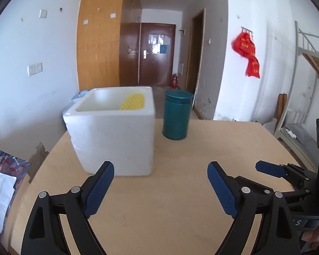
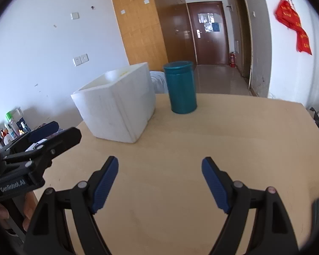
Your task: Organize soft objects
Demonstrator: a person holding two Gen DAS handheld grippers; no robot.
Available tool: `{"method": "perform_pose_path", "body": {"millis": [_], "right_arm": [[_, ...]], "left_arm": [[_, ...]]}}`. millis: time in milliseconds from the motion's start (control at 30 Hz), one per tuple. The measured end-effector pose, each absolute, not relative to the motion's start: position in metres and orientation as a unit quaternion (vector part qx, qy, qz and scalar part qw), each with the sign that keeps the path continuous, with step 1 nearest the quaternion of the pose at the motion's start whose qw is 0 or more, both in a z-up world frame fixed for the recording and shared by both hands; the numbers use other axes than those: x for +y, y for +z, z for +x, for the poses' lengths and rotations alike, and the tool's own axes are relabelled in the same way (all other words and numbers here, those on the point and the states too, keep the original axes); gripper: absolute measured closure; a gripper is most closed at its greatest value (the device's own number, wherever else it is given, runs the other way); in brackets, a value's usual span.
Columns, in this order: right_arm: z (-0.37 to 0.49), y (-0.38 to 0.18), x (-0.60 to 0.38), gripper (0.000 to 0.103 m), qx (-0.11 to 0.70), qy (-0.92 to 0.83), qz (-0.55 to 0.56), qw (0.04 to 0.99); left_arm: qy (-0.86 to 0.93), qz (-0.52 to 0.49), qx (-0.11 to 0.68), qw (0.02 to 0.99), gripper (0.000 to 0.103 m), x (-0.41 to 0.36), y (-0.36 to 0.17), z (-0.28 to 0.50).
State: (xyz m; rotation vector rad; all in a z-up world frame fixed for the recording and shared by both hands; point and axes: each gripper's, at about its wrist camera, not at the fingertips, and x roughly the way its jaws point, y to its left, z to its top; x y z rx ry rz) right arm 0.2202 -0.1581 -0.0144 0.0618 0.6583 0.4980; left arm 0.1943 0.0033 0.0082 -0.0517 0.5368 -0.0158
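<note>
- Two tools are in view, neither holding anything: the left tool [image 1: 160, 167] stands with its blue pads spread wide over bare wood, and the right tool [image 2: 160, 162] is spread just as wide and empty.
- Each wrist view also catches the other tool at its edge, at about 3 o'clock in the left view and 9 o'clock in the right view.
- On the tabletop [image 1: 180, 201] a white foam box [image 1: 114, 136] sits at roughly 11 o'clock from the left tool, open at the top.
- Inside the box, against its far right corner, a yellow ribbed soft item [image 1: 133, 102] shows above the rim; the right view gives only a sliver of yellow there.
- Just beside the box, at about 12 o'clock, stands an upright teal canister [image 1: 176, 114] with its lid on, near the box wall but not touching it.
- No other soft object lies loose on the wood that these views cover, so the yellow piece seems already stowed and this step reads as a gap between placements, or the close of the job.
- Next, I judge, the hands must find any remaining soft thing outside these views, or pull clear of the box.
- If another piece turns up, the open pads should straddle it and close gently, since soft goods squash, then lift it over the rim at 11 o'clock.
</note>
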Motion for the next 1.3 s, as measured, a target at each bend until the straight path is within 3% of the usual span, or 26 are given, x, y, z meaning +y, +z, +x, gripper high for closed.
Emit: {"method": "perform_pose_path", "body": {"millis": [533, 1200, 1300], "right_arm": [[0.142, -0.034, -0.211, 0.019, 0.298, 0.198, 0.060, 0.932], [0.067, -0.001, -0.219, 0.012, 0.219, 0.170, 0.056, 0.959], [0.055, 0.005, -0.220, 0.012, 0.197, 0.167, 0.062, 0.964]], "left_arm": [[-0.021, -0.016, 0.243, 0.970, 0.013, -0.035, -0.007, 0.121], [-0.035, -0.026, 0.184, 0.982, 0.013, -0.034, 0.009, 0.037], [-0.033, -0.017, 0.161, 0.986, 0.004, -0.036, 0.014, 0.025]]}}
